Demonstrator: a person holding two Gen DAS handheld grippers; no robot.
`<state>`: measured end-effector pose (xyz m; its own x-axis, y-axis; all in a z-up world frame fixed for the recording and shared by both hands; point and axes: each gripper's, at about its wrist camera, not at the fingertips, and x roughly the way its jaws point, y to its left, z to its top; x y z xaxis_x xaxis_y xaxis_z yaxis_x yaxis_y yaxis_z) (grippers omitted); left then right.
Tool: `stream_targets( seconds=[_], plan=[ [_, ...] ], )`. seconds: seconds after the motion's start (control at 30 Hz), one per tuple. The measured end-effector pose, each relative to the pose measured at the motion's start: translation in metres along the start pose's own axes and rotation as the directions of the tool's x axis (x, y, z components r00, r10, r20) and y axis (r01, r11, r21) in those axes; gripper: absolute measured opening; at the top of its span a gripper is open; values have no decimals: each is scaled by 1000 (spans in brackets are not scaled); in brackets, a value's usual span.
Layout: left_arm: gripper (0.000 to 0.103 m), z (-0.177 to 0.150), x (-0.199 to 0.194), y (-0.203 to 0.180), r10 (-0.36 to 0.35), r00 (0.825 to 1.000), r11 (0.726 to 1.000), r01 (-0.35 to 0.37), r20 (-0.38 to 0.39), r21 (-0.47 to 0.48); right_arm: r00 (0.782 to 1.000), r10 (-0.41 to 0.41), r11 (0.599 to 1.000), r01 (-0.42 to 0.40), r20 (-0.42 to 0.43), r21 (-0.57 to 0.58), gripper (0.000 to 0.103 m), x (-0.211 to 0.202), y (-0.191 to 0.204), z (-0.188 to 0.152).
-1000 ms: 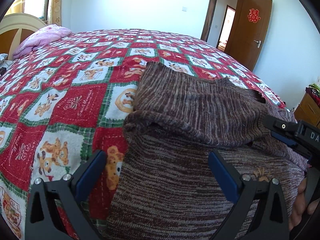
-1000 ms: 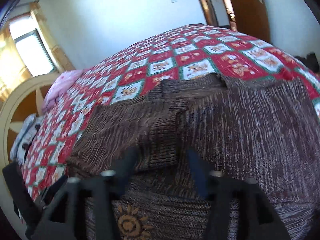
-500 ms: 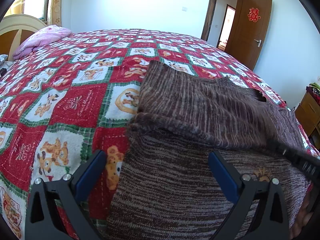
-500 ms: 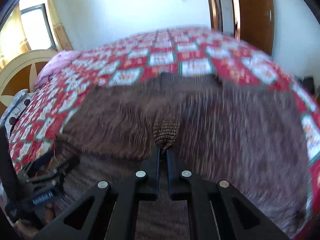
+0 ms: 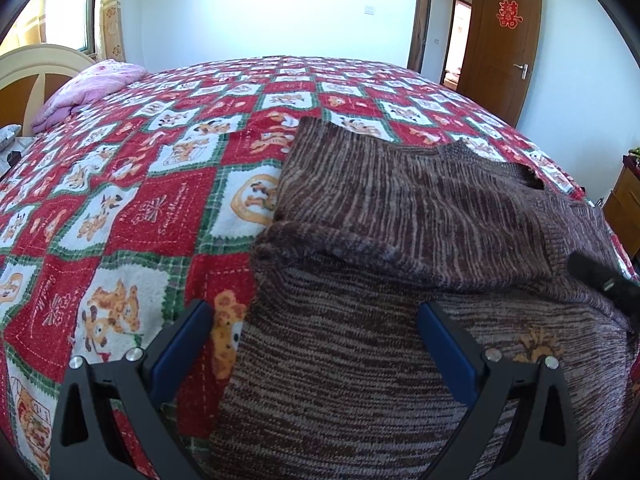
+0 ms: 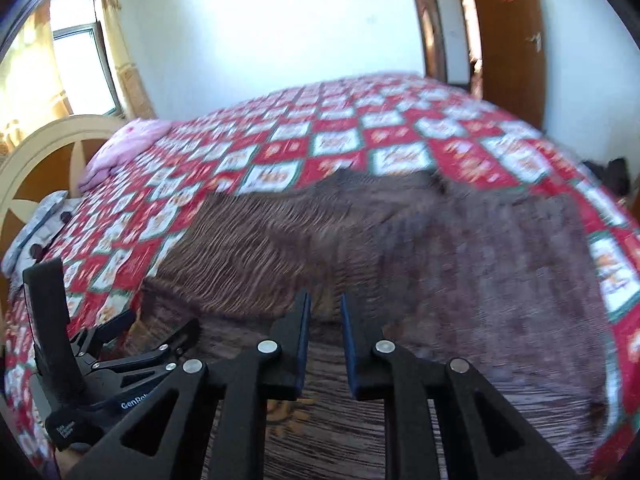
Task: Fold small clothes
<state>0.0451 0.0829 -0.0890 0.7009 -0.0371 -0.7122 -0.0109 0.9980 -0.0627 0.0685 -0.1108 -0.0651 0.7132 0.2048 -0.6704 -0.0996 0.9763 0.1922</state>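
A brown striped knit sweater (image 5: 400, 320) lies on the bed with its left sleeve (image 5: 400, 208) folded across the chest. My left gripper (image 5: 316, 320) is wide open and empty, low over the sweater's lower left part. My right gripper (image 6: 324, 312) has its jaws a small gap apart and holds nothing, just in front of the folded sleeve's cuff (image 6: 324, 304). The sweater in the right wrist view (image 6: 440, 264) is blurred by motion. The left gripper shows at the lower left of the right wrist view (image 6: 120, 344).
The bed carries a red, green and white patterned quilt (image 5: 120, 200). A pink pillow (image 5: 88, 88) lies by the headboard (image 6: 52, 160) at the far left. A brown door (image 5: 504, 36) stands open at the far right, with a wooden cabinet (image 5: 624, 208) beside the bed.
My right gripper shut on the sleeve cuff half a second ago, then let it go and drew back slightly; its jaws now stand a little apart. The left gripper has stayed still and open.
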Motion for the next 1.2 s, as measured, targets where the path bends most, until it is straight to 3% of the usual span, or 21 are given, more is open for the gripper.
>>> stream_targets(
  seconds=[0.13,0.27,0.33,0.37,0.4,0.47,0.53,0.83,1.0,1.1,1.2],
  plan=[
    [103,0,0,-2,17,1000,1000,-17,-3,11,991,30,999,-28,-134,19,18,32,4,-16],
    [103,-1,-1,-2,22,1000,1000,-22,-1,12,990,29,999,-25,-136,29,23,5,7,-22],
    [103,-1,-1,-2,23,1000,1000,-23,-1,13,996,41,999,-39,-75,27,25,-25,5,-27],
    [103,-1,-1,-2,24,1000,1000,-24,0,13,999,33,999,-33,-34,17,35,-43,4,-30],
    [103,-1,-1,-3,25,1000,1000,-25,0,14,1000,19,1000,-19,6,10,54,-60,3,-34],
    [103,-2,-1,-3,28,1000,999,-28,-2,14,997,-7,1000,5,72,23,73,-91,-5,-42],
    [103,-2,-3,-4,31,999,999,-31,-6,20,994,-16,999,11,109,42,73,-116,-15,-51],
    [103,-29,-45,4,27,999,991,-23,-28,135,992,-81,991,70,95,117,73,-168,-42,-99],
    [103,-48,-90,43,-94,995,984,97,-26,152,994,-61,988,48,92,146,73,-179,-50,-116],
    [101,-57,-114,64,-104,994,977,106,-20,186,995,-25,993,13,96,121,73,-182,-44,-120],
    [94,-72,-131,77,-158,985,959,169,-68,227,996,3,995,-12,87,103,73,-176,-34,-122]
  ],
)
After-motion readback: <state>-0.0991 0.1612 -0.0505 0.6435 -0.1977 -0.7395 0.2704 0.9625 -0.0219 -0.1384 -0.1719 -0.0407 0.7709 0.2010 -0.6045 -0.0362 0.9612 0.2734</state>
